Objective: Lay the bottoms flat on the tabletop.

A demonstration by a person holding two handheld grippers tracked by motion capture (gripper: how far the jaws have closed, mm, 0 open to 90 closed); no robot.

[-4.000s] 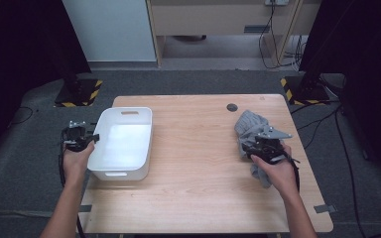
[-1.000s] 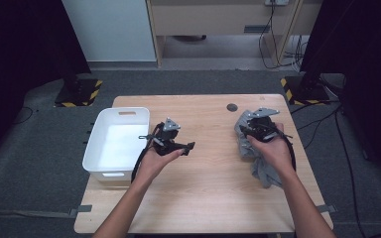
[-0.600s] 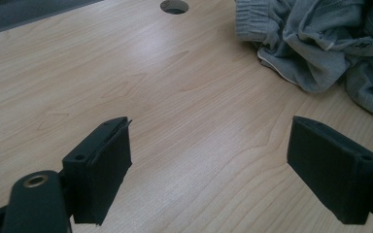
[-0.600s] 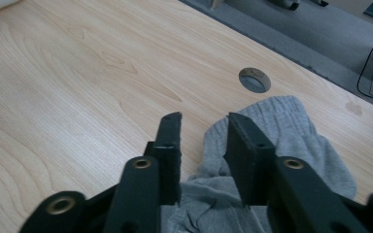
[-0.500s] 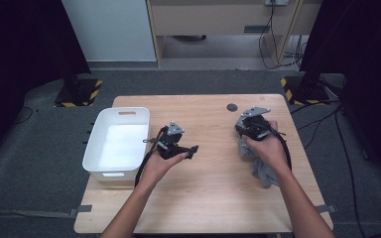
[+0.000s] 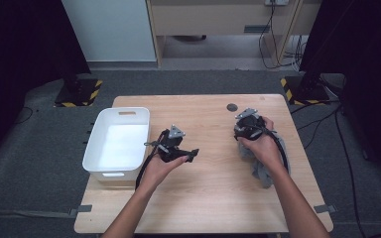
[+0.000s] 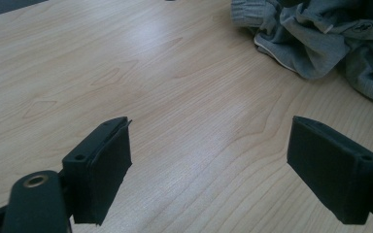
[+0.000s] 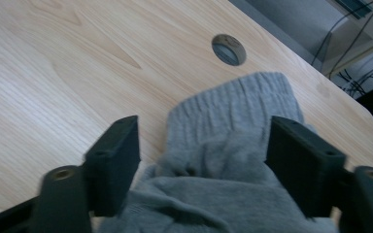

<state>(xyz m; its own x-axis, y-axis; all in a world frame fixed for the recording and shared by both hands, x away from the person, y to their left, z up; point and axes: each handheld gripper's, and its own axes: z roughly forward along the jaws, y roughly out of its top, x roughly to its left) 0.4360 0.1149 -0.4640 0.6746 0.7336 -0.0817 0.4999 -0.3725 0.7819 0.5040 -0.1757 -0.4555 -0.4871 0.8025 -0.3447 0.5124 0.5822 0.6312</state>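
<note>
grey carpet floor; wooden table; pale cabinet behind — black curtains either side; cables hanging.

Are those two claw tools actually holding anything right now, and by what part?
Nothing is held. The right gripper has just been opening; the grey garment's ribbed cuff lies loose between its jaws. The left gripper hangs open over bare table.

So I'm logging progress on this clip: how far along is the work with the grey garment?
Nothing looks finished: the grey garment lies crumpled at the table's right side. In hand: the right gripper, jaws just opened, straddles its ribbed cuff without pinching. The left gripper is open over bare wood. The white bin holds nothing.
</note>
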